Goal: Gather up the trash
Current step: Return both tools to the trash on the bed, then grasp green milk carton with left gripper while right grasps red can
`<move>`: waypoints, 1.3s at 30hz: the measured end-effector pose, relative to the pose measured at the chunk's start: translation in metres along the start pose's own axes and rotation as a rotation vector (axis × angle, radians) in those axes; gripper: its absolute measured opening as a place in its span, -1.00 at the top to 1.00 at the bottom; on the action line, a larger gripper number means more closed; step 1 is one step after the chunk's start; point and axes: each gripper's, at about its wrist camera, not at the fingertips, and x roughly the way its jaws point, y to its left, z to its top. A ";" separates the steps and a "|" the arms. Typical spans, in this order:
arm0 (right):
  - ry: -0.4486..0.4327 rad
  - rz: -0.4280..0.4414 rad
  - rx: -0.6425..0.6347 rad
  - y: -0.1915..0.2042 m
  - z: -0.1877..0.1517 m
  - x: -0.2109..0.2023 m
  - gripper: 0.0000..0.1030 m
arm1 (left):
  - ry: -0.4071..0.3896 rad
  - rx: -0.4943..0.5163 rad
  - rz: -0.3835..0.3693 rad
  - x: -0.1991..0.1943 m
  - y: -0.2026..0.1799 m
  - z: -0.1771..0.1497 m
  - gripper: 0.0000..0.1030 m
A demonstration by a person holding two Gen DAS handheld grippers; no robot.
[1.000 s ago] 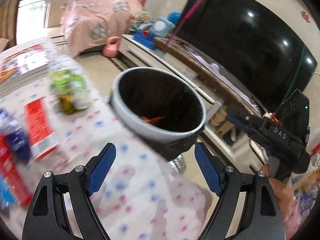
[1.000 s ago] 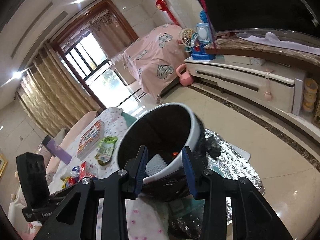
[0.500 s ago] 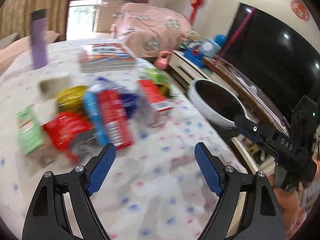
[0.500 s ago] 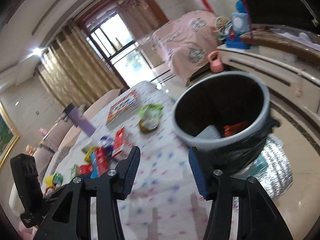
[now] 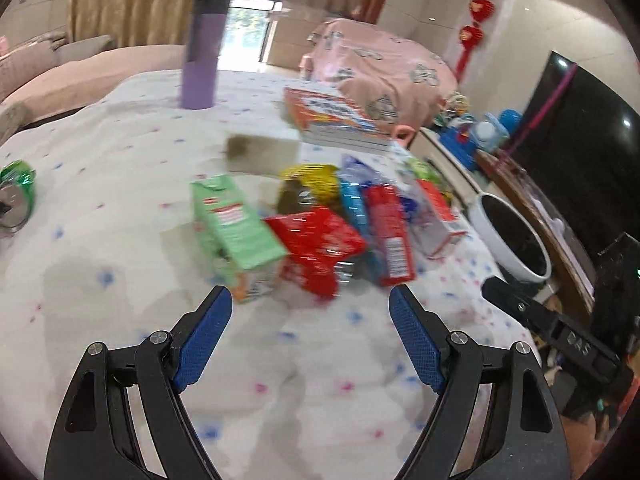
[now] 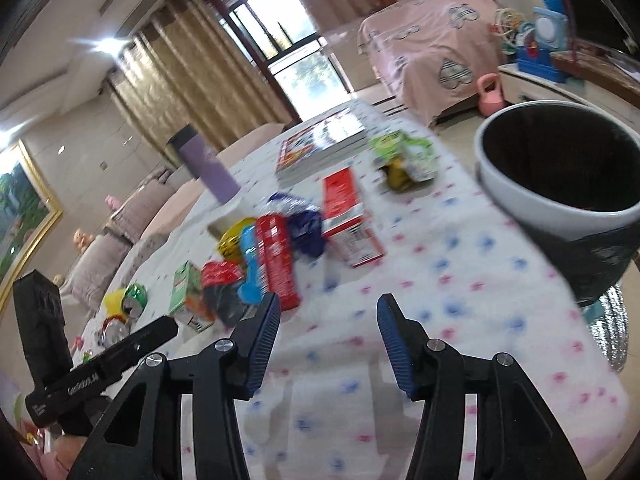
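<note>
left wrist view: a second ago the bin filled the middle of the picture; now the bin point(image 5: 516, 236) sits far right of the trash pile point(image 5: 320, 224), and the pile lies ahead of the left claw point(image 5: 310, 334). that claw is released, its blue ribbed pads wide apart over bare dotted cloth on the bench point(image 5: 120, 208), holding nothing. the pile is blurred: a green carton point(image 5: 234, 220), boxy, its long axis running away from the camera; a crinkly red foil wrapper point(image 5: 320, 244) touching its right side; a flat red packet point(image 5: 390, 236) right of that, lying lengthwise away too. a tall purple cylinder bottle point(image 5: 201, 52) stands upright well behind the pile. a book stack point(image 5: 336, 120) lies behind the pile to the right.

right wrist view: earlier the right claw point(image 6: 328, 334) framed the bin's rim; now the bin point(image 6: 560, 176), round, white-rimmed with a black liner, stands right of the pile point(image 6: 272, 248). the claw's jaws have just been opening and stand released with nothing between them. a crushed green can point(image 6: 134, 298) lies left of the pile.
</note>
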 end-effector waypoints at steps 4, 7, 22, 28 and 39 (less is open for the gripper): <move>0.027 0.008 -0.040 0.018 -0.004 0.015 -0.03 | 0.011 -0.030 0.029 0.006 0.014 0.004 -0.61; 0.046 0.010 -0.058 0.026 -0.003 0.027 -0.02 | 0.019 -0.026 0.061 0.013 0.019 0.009 -0.61; 0.140 -0.008 -0.120 0.042 0.021 0.096 0.21 | 0.072 -0.036 0.112 0.049 0.038 0.024 -0.15; 0.168 -0.002 -0.138 0.044 0.020 0.110 0.38 | 0.061 -0.025 0.090 0.043 0.043 0.022 0.36; 0.100 0.039 -0.123 0.041 0.015 0.061 0.39 | -0.028 0.031 0.013 -0.006 0.014 0.028 0.37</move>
